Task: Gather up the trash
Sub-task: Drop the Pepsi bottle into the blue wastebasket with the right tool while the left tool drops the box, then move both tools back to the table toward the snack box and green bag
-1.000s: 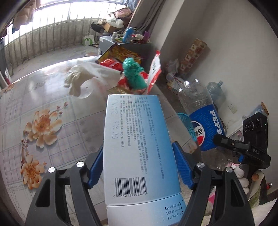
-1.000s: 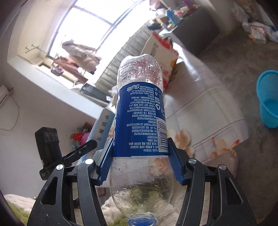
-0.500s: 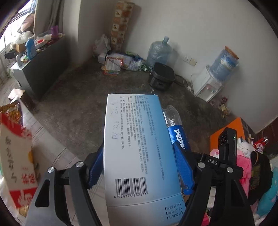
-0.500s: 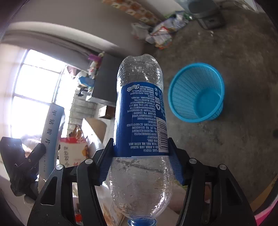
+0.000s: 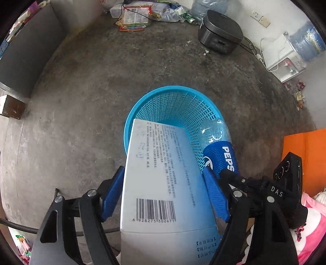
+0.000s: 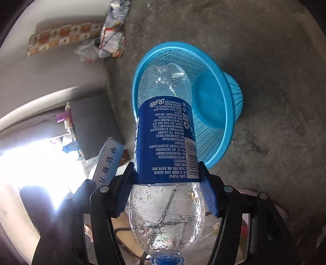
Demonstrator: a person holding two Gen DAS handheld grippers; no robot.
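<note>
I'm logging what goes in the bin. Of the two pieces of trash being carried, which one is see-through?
The Pepsi bottle in the right gripper, whose jaws are opening: clear plastic with a blue label. The box in the left gripper is opaque white card.

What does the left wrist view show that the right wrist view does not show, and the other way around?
Only the left wrist view shows the black rice cooker by the wall, the white water dispenser, the orange panel and the barcode face of the white-and-blue box.

Only the right wrist view shows the bright window, the checkered box against the wall and the bottle's droplet-covered neck end.

Both show the blue mesh basket on the concrete floor, the Pepsi bottle, the box and the litter pile.
</note>
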